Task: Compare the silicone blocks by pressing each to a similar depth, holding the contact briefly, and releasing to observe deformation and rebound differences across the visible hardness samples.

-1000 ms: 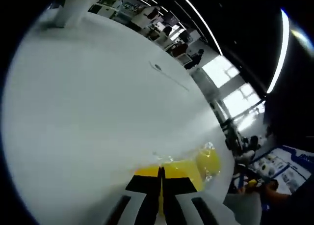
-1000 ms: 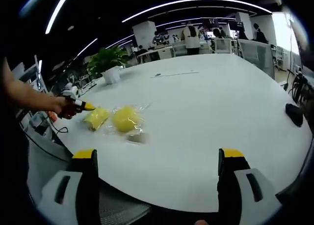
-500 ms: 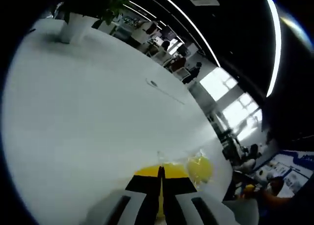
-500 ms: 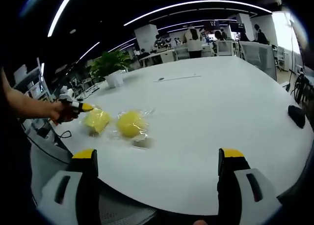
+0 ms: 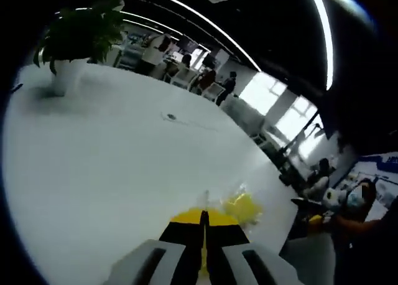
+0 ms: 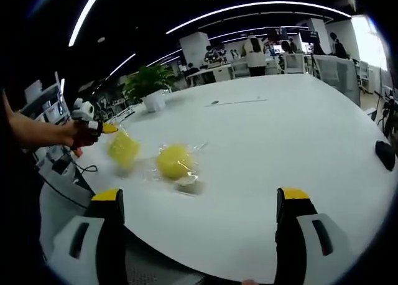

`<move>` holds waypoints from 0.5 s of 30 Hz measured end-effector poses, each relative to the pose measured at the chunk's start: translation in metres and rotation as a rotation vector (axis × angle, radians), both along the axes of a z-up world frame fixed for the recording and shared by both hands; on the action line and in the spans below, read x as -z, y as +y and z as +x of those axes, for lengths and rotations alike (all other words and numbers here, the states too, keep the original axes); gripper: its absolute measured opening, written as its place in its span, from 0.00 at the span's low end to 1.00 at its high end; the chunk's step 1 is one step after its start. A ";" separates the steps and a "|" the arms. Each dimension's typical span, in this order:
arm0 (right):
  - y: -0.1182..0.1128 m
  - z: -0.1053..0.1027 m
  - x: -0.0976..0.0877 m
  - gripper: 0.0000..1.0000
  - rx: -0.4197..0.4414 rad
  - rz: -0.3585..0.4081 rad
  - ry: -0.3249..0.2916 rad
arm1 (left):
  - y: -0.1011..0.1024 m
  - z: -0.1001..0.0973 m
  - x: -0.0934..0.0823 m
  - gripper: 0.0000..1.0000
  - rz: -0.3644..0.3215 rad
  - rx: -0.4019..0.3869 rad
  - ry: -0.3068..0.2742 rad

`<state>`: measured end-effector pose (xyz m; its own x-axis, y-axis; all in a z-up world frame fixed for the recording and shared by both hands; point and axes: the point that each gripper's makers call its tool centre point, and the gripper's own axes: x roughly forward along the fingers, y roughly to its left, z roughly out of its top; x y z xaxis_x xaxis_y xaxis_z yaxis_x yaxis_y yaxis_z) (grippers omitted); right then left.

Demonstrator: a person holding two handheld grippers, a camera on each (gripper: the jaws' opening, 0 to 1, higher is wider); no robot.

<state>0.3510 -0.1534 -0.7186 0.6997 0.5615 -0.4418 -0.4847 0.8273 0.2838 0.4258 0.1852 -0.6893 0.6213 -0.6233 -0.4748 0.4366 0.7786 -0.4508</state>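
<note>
Pressing step, first sample: left gripper [image 6: 106, 128], jaws closed and empty, at yellow film-wrapped silicone block [image 6: 124, 149] on white round table [image 6: 298, 135]; second yellow block [image 6: 175, 162] beside awaits; right gripper [image 6: 199, 204] wide open, empty, next lowered onto it.

On the bench [image 6: 298, 154], two silicone blocks sit near the left edge in the right gripper view: one block [image 6: 175, 162] in a clear wrapper toward the middle, the other block [image 6: 124, 149] just to its left, closer to the bench edge. The left gripper [image 6: 107, 128], held in a person's hand [image 6: 78, 134], sits at the top of that outer block. A potted plant [image 6: 151, 86] stands on the bench well behind the blocks, with a cable [image 6: 239, 101] lying farther back to its right. A dark object [image 6: 385, 154] rests at the far right edge. The right gripper [image 6: 202, 201] hangs over the near edge, well apart from the blocks.
</note>
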 end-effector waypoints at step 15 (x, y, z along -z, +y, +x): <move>0.027 0.003 -0.010 0.96 -0.045 0.073 -0.020 | -0.047 -0.027 -0.059 0.00 0.067 0.200 -0.163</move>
